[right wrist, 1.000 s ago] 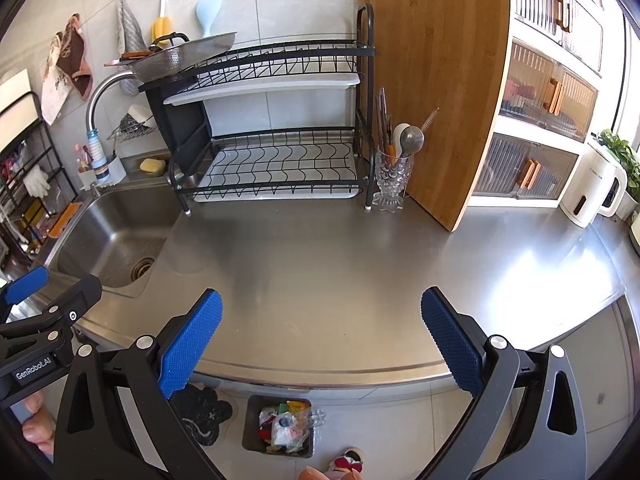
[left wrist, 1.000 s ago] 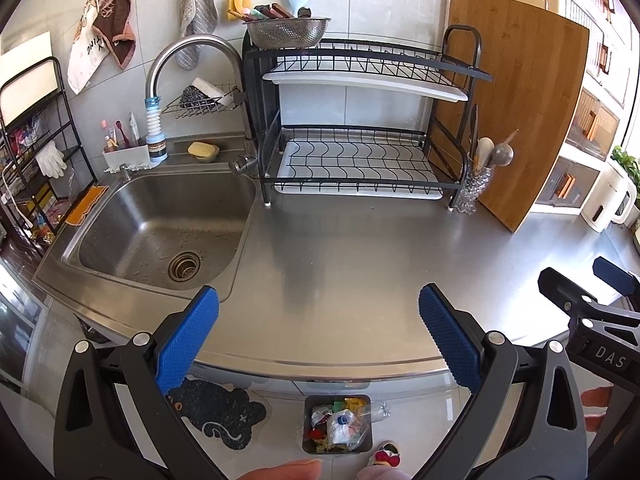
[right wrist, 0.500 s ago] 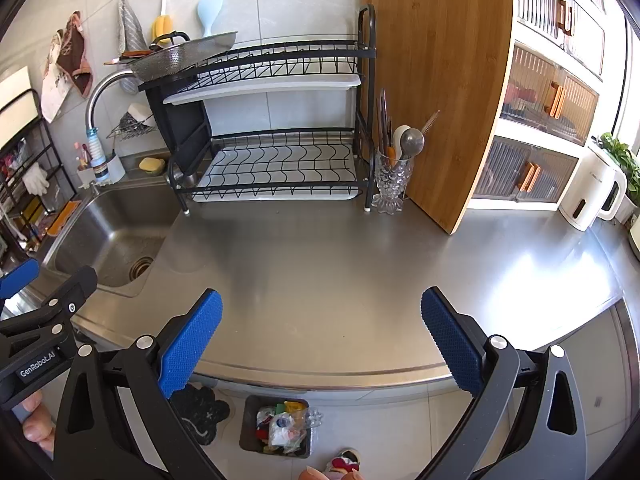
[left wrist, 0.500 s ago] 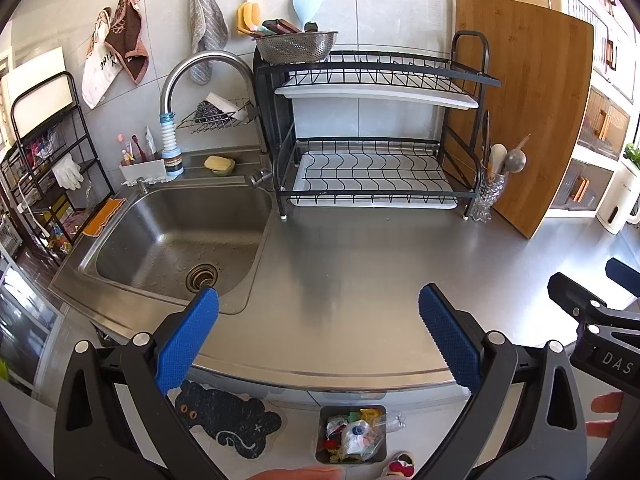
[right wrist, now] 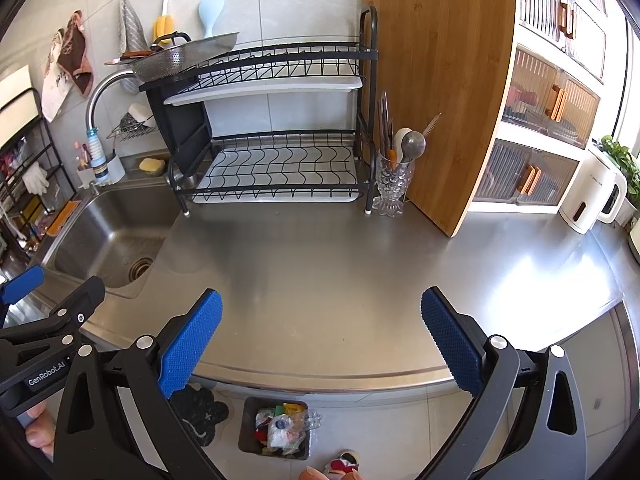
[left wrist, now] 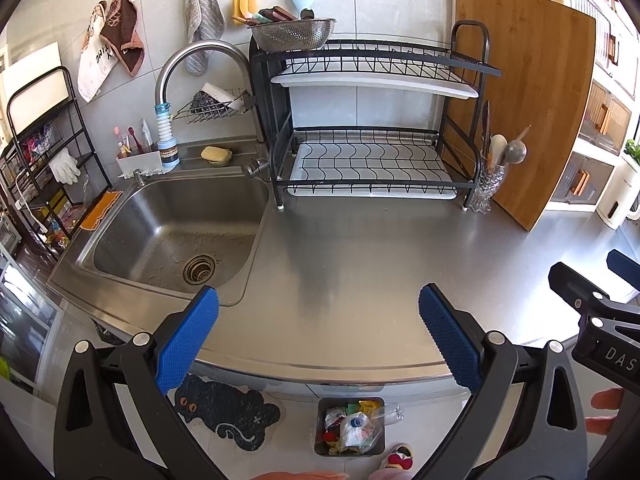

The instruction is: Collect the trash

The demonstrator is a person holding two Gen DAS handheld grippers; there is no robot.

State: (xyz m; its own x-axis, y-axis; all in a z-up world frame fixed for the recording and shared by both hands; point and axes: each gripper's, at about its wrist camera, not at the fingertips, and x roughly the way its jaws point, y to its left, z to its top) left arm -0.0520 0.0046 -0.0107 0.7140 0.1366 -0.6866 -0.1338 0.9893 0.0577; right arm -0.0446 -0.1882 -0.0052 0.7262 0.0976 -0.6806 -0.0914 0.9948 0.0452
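Note:
A grey trash bin [left wrist: 322,424] stands on the floor below the counter edge, filled with wrappers and a crumpled plastic bottle; the right wrist view shows the same bin [right wrist: 250,428]. My left gripper [left wrist: 318,336] hangs open above the steel counter's front edge, nothing between its blue pads. My right gripper [right wrist: 322,338] is open too and holds nothing. Each gripper shows at the edge of the other's view: the right gripper [left wrist: 600,292] and the left gripper [right wrist: 44,304]. I see no loose trash on the countertop [right wrist: 340,264].
A sink [left wrist: 176,236] lies at the left, a black dish rack [left wrist: 372,152] at the back, a glass utensil holder [right wrist: 392,188] and a leaning bamboo board [right wrist: 440,92] beside it. A white kettle [right wrist: 592,196] stands far right. A cat-shaped mat [left wrist: 224,412] lies on the floor.
The left gripper's view has shifted, so the sink and rack sit further right and lower in frame. Both grippers stay open. The right view is nearly unchanged.

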